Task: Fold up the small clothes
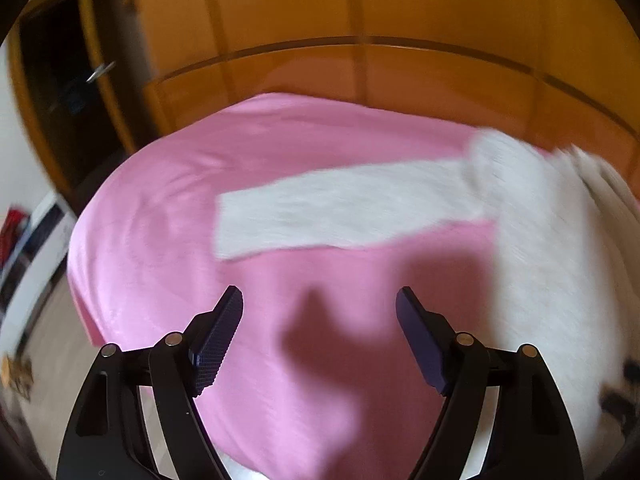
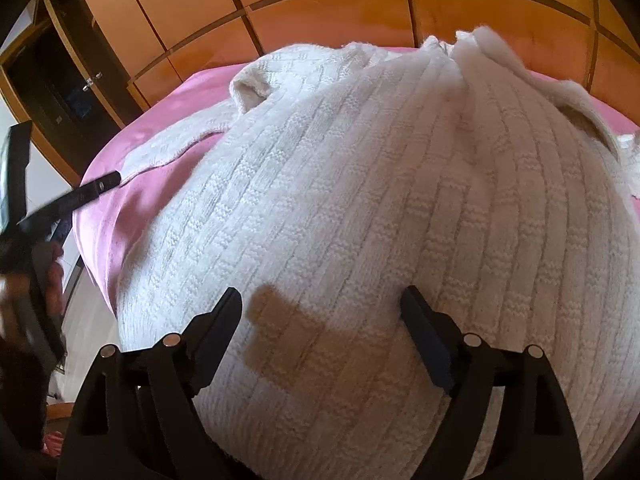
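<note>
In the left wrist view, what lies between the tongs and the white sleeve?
Only bare pink blanket, crossed by a dark shadow. The open left tongs hold nothing and the sleeve lies beyond them, untouched.

Showing up here: one white knitted sweater (image 2: 360, 184) lying on one pink blanket (image 1: 200, 152) — and two grippers, the left (image 1: 319, 300) and the right (image 2: 321, 300) — one sleeve (image 1: 340, 212) stretching toward nine o'clock.
</note>
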A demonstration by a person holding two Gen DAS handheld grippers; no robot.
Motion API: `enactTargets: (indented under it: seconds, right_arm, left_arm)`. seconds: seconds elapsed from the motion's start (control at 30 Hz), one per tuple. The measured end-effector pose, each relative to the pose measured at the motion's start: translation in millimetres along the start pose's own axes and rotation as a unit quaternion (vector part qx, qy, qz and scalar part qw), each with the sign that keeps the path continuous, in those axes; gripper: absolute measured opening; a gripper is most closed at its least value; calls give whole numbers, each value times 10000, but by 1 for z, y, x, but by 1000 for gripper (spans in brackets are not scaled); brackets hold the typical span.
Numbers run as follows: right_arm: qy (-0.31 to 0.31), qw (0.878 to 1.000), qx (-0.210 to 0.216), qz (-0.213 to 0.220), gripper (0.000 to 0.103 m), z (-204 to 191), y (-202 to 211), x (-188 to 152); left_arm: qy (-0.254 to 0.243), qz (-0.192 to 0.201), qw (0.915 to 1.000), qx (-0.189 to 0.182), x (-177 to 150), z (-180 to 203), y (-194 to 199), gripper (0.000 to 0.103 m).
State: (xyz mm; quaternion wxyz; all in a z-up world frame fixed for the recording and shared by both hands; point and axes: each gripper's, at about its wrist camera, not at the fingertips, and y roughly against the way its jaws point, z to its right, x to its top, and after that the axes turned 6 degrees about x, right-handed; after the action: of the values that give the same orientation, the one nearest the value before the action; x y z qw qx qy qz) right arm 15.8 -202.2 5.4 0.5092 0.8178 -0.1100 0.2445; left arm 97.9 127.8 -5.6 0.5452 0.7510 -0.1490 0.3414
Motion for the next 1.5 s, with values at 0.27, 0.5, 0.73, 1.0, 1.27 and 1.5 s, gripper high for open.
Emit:
enactTargets:
  seconds: [0.27,0.5,0.73,1.0,1.27,1.5]
  right_arm:
    - [32,10000,-17,28,87,-3,-4,1]
    - [44,10000,-61,-7,87,-2,-5,3]
    - [60,9999,-73,-59,87,-1,-7,8]
    - [86,9999,-76,-51,88,1,-11,13]
    - [-205,9995,20,241,73,30,24,28]
    - [-1111,9641,-1939,1435,71,146,124,40]
  left_arm:
    - [1484,-792,9850,-383,42,-96,-89,71]
    - [1534,-1120,9767,-999,54,-90,-129,4]
    - [1688,-268,9850,-258,120,-123,-107,4]
    - [1738,626,9777,1003,166,-158,-75,4]
    - [1420,-639,9824,1030,117,-111,-136,4]
    - [995,7,9949,191,89,-46,-65,60]
